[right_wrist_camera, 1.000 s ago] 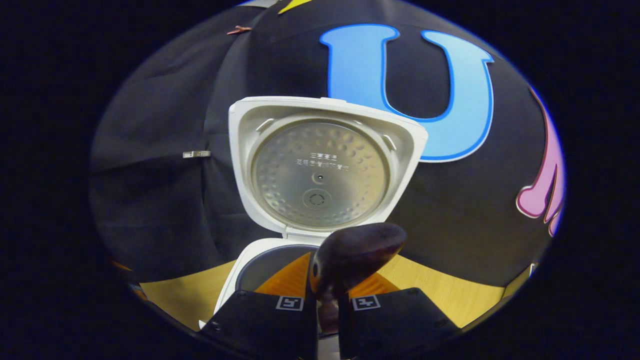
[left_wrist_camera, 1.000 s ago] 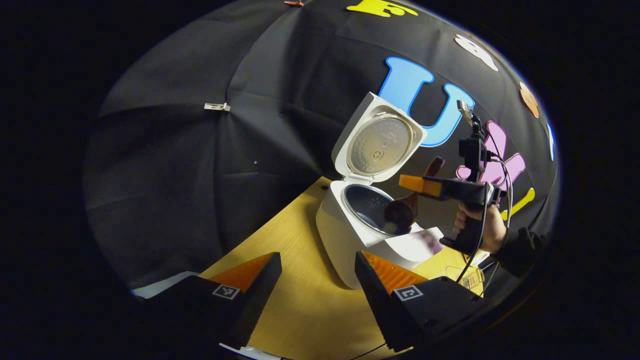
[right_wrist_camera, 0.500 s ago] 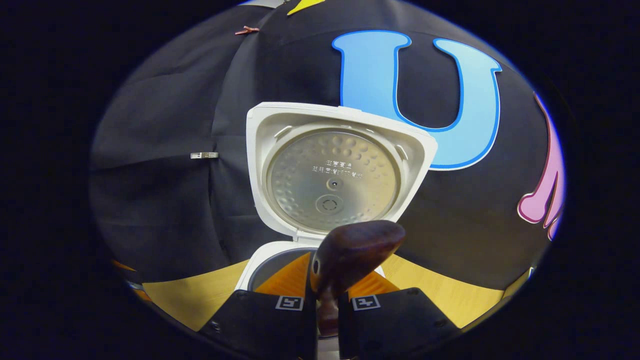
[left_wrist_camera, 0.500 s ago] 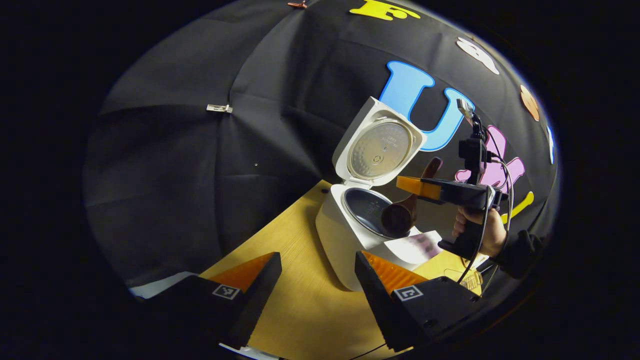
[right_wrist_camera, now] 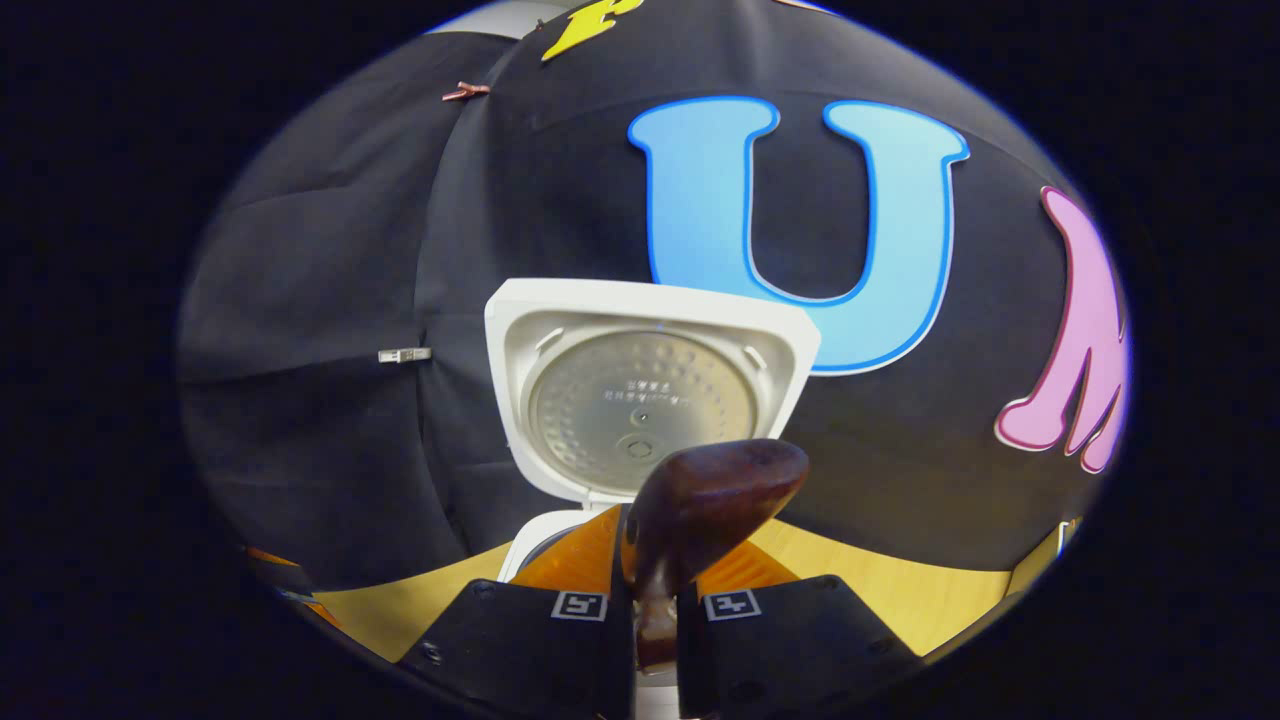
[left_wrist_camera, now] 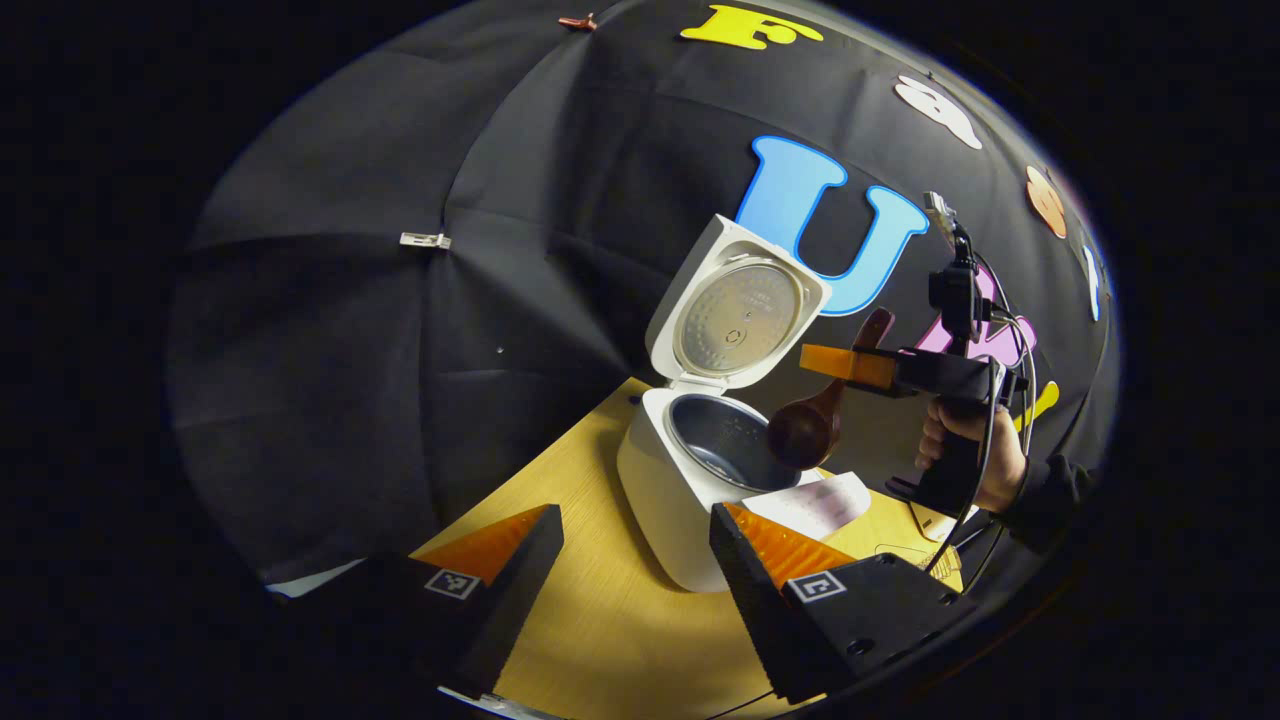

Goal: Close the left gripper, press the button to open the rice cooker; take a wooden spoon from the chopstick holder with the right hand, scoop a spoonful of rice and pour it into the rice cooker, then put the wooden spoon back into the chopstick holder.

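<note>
Right hand-held gripper: clamped on the wooden spoon handle, centre-bottom of the right gripper view.
Left hand-held gripper: fingers apart, empty, lower centre.
Rice cooker: white, lid up, dimpled metal liner, on the wood-grain table.
Risk: the smooth, rounded handle could twist in the grip.

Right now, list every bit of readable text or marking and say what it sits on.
Cooker lid: small embossed lines on the inner plate, too small to read.
Cooker front panel: faint purplish print, blurred.
Left tongs: square black-and-white coded tags, no words.
Right tongs: the same kind of tags, no words.
</note>
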Demonstrator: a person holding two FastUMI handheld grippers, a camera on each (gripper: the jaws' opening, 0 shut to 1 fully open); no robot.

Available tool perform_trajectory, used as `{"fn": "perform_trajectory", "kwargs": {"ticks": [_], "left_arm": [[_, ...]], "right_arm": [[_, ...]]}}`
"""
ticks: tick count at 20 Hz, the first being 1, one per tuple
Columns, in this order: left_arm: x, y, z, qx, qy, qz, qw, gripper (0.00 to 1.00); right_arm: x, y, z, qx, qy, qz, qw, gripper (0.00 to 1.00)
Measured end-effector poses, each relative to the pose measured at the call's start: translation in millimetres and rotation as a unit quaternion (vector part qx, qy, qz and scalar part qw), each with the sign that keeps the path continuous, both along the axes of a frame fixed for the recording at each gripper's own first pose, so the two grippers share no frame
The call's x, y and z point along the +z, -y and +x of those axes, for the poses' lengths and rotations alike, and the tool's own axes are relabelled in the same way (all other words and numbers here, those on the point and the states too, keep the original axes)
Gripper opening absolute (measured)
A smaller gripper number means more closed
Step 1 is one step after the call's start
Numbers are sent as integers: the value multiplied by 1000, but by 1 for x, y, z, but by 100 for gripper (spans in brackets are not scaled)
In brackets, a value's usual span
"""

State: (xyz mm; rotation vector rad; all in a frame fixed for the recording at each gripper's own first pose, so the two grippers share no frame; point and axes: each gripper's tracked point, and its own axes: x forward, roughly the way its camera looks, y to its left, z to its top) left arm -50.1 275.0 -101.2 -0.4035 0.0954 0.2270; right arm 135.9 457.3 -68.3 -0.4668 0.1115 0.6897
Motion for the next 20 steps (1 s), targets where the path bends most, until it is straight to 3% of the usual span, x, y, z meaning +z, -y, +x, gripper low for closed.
{"fn": "perform_trajectory", "kwargs": {"ticks": [4, 8, 13, 20], "left_arm": [[14, 23, 13, -23, 8, 16, 1000, 95], [22, 62, 37, -61, 4, 23, 998, 95], [35, 132, 65, -128, -3, 62, 990, 95], [39, 203, 86, -188, -20, 80, 979, 95]], "right_arm": [[57, 37, -5, -21, 15, 56, 998, 20], [118, 110, -2, -65, 25, 125, 990, 20], [166, 237, 14, -152, 42, 182, 971, 20], [170, 416, 30, -279, 47, 201, 938, 20]]}}
